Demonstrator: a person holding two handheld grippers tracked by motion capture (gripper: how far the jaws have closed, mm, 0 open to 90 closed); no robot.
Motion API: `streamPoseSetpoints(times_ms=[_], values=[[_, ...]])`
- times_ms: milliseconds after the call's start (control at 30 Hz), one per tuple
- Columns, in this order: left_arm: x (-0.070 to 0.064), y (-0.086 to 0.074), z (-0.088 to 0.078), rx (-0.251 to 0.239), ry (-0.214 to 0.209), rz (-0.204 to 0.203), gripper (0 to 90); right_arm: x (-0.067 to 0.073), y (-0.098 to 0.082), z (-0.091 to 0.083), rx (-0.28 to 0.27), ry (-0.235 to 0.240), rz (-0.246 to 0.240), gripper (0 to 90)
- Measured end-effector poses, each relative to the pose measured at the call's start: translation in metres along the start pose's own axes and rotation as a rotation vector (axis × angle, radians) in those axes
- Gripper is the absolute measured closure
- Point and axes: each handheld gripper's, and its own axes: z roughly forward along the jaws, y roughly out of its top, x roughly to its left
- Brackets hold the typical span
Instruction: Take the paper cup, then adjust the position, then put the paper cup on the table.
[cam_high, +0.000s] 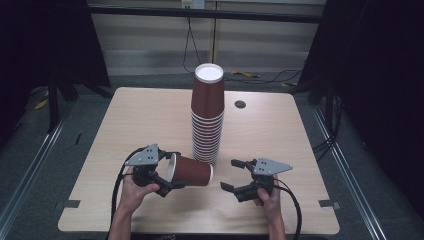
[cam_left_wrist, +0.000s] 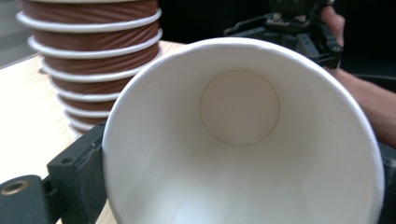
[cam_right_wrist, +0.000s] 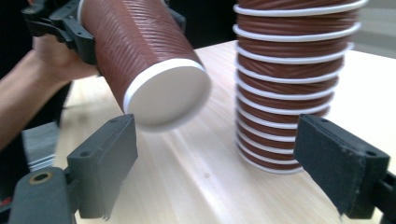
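Loose paper cup gripped beside the cup stack

My left tool (cam_high: 167, 186) is clamped on the rim of a brown paper cup (cam_high: 192, 171), lying sideways just in front of the tall stack of cups (cam_high: 206, 117) on the table (cam_high: 140, 120). My right tool (cam_high: 235, 175), right of the stack's base, gapes wide and grasps nothing.

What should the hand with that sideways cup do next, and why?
Probably swing the cup toward the right gripper. The left gripper clamps its rim, its base points at the right gripper's open jaws, close by, beside the stack.
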Motion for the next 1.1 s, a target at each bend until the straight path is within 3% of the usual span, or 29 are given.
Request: streamPoseSetpoints(times_ms=[33,200,233,267,300,400,600,667,833,867,1000,1100], values=[[0.002,0.0,-0.001,0.007,0.006,-0.002,6.3,0.0,0.0,0.0,0.0,0.0,0.0,13.6],[0.009,0.002,-0.014,0.025,0.049,-0.021,6.3,-0.001,-0.002,-0.001,-0.027,-0.107,-0.002,13.6],[0.009,0.002,-0.014,0.025,0.049,-0.021,6.3,-0.001,-0.002,-0.001,-0.027,-0.107,-0.002,13.6],[0.012,0.002,-0.017,0.03,0.059,-0.028,6.2,-0.003,-0.006,-0.002,-0.039,-0.162,0.003,13.6],[0.012,0.002,-0.017,0.03,0.059,-0.028,6.2,-0.003,-0.006,-0.002,-0.039,-0.162,0.003,13.6],[0.02,0.001,-0.024,0.025,0.084,-0.063,6.2,-0.006,-0.013,-0.006,-0.052,-0.276,0.019,13.7],[0.031,0.004,-0.031,0.093,0.141,-0.071,6.2,-0.012,-0.028,-0.019,-0.108,-0.486,0.023,13.7],[0.036,0.007,-0.032,0.15,0.173,-0.076,6.1,-0.014,-0.031,-0.021,-0.123,-0.514,0.032,13.7],[0.041,0.008,-0.035,0.188,0.212,-0.082,6.1,-0.015,-0.037,-0.022,-0.166,-0.569,0.03,13.7],[0.044,0.009,-0.035,0.218,0.232,-0.09,6.0,-0.016,-0.041,-0.022,-0.185,-0.595,0.019,13.8],[0.047,0.013,-0.035,0.225,0.226,-0.093,6.0,-0.016,-0.043,-0.022,-0.2,-0.615,0.024,13.7],[0.055,0.019,-0.035,0.285,0.255,-0.093,5.9,-0.016,-0.043,-0.023,-0.206,-0.617,0.034,13.2]])
